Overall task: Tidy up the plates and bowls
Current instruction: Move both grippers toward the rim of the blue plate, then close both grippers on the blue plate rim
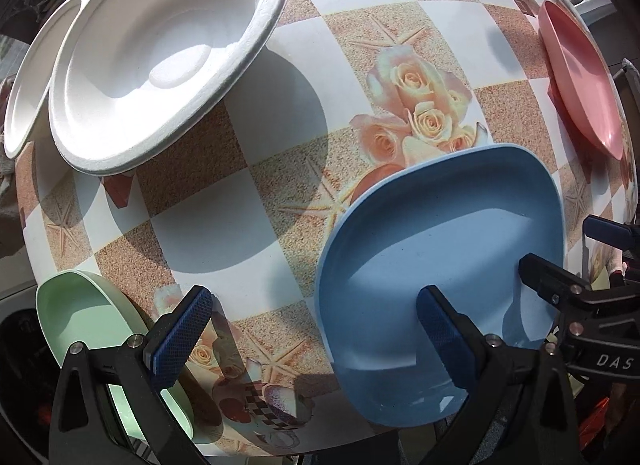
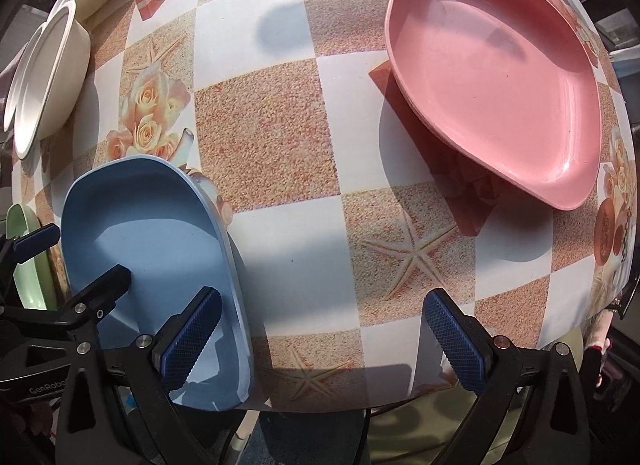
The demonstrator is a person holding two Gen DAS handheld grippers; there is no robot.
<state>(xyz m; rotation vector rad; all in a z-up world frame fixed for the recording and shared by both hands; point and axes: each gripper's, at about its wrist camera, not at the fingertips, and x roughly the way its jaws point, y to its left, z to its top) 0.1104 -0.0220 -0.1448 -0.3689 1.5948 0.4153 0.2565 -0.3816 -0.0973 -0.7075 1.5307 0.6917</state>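
Note:
A blue plate lies at the table's near edge, also seen in the right wrist view. My left gripper is open; its right finger hangs over the blue plate and its left finger is beside a green plate. My right gripper is open too, its left finger above the blue plate's right rim. Neither holds anything. A pink plate rests at the far right. White bowls are stacked at the far left.
A flowered, checked tablecloth covers the table between the blue and pink plates. More white dishes crowd the left edge. The table's front edge runs just under both grippers.

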